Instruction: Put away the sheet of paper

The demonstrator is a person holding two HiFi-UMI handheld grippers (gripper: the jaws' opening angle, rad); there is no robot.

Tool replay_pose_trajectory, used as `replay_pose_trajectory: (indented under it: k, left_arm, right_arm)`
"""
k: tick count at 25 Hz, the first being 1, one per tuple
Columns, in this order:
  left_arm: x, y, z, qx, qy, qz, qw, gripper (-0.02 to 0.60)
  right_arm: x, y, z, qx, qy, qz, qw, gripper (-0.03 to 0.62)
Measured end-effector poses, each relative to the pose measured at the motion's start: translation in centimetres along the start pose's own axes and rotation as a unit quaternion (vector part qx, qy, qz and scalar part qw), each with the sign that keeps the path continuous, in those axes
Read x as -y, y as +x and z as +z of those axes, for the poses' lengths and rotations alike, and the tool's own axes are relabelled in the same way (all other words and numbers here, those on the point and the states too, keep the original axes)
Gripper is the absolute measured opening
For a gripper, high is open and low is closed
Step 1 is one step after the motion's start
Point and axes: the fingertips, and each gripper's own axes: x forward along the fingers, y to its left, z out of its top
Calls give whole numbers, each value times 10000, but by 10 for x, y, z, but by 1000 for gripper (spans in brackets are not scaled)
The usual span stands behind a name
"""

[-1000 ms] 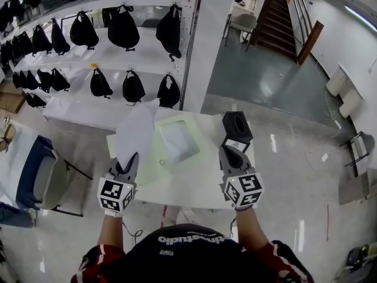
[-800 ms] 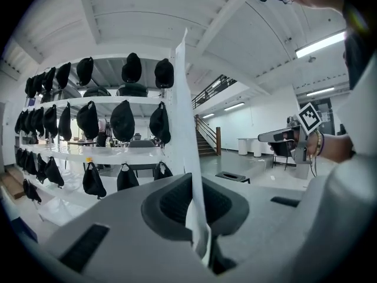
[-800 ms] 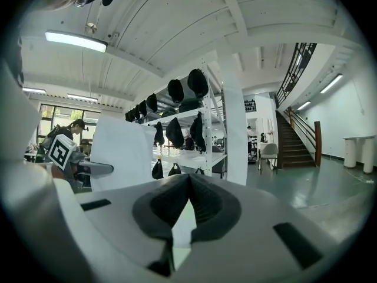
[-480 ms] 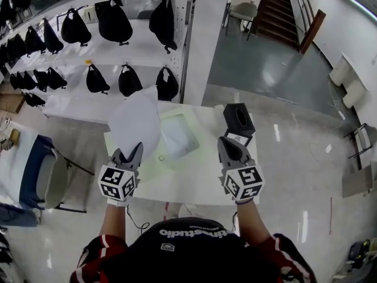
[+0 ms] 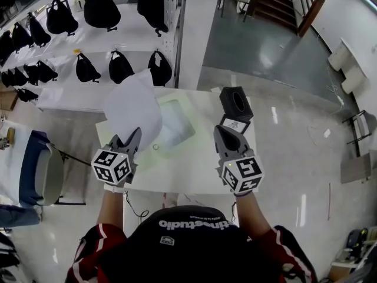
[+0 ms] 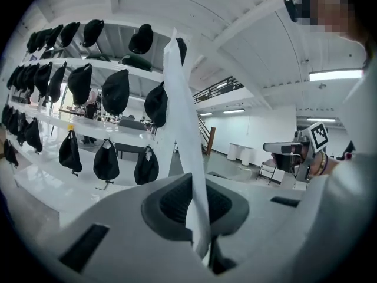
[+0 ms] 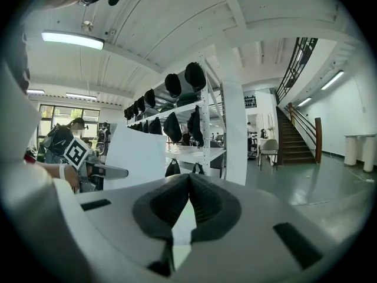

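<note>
The white sheet of paper (image 5: pixel 132 108) stands up from the left gripper (image 5: pixel 128 139), which is shut on its lower edge; the sheet is lifted off the white table (image 5: pixel 194 175). In the left gripper view the paper (image 6: pixel 182 128) rises edge-on from between the pads of the left gripper (image 6: pixel 199 187). A pale green clear folder (image 5: pixel 177 125) lies flat on the table just right of the sheet. The right gripper (image 5: pixel 222 133) hovers over the table's right part, shut with nothing between its pads (image 7: pixel 188 178). The right gripper view shows the paper (image 7: pixel 135 155) at the left.
A black box (image 5: pixel 235 102) stands at the table's far right corner, just beyond the right gripper. A small ring (image 5: pixel 156 147) lies on the folder. White shelves with black bags (image 5: pixel 121 66) run behind the table. A chair (image 5: pixel 41 178) stands at the left.
The left gripper has carried the sheet up and a little to the left, away from the folder. The right gripper has hardly moved.
</note>
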Motion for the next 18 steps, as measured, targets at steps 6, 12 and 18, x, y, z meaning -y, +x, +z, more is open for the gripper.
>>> replay_pose_trajectory:
  k: [6, 12, 18]
  left_arm:
    - [-6, 19, -15, -116, -436, -142, 9989, 5]
    - [-14, 35, -35, -294, -794, -248, 9961, 5]
    - [-30, 48, -57, -452, -1372, -392, 9887, 5]
  right_arm:
    - [1, 6, -4, -67, 10, 19, 10000, -6]
    - [-1, 14, -7, -127, -6, 90, 9999, -6]
    - [3, 18, -9, -172, -7, 73, 9998, -6]
